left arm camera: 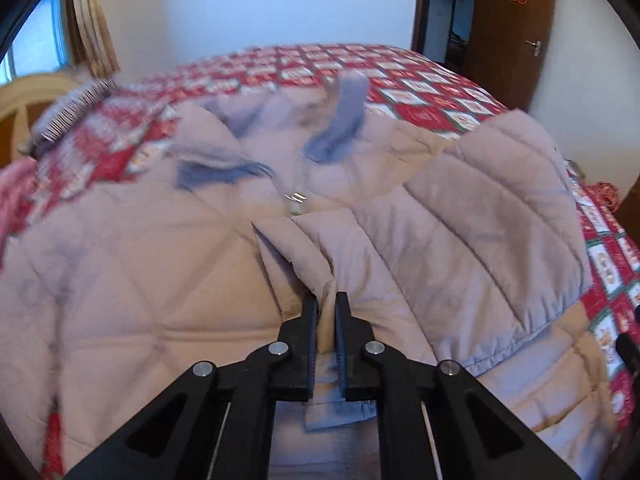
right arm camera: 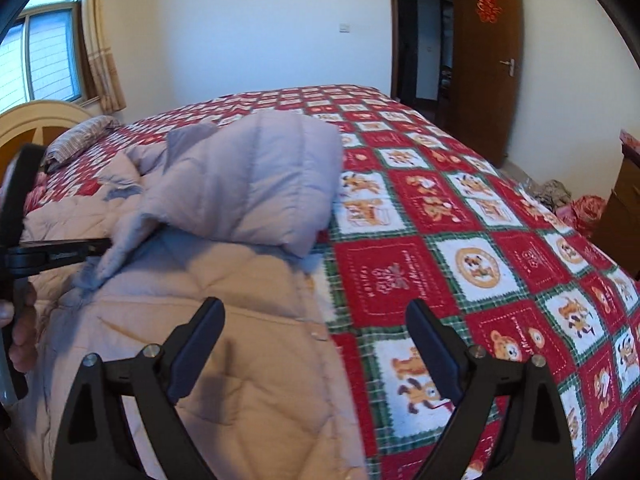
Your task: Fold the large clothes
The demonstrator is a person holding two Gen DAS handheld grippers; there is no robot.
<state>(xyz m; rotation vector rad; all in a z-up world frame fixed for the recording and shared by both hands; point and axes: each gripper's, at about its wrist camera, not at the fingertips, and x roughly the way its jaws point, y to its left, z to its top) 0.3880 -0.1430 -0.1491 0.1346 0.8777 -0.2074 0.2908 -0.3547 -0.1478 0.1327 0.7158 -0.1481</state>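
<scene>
Lilac quilted jacket [left arm camera: 168,280]: one | left gripper [left arm camera: 326,304] pinching its sleeve | right gripper [right arm camera: 316,316] spread, empty

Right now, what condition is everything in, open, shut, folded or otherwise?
left gripper: shut on the jacket's fabric.
right gripper: open, empty, over the jacket's edge.
jacket: spread on the bed, zipped partway, one sleeve folded over its body.
door: open.
curtain: drawn aside.

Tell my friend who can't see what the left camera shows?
The left gripper is shut on a sleeve of a puffy lilac jacket. The jacket lies on a bed with a red checked blanket.
</scene>
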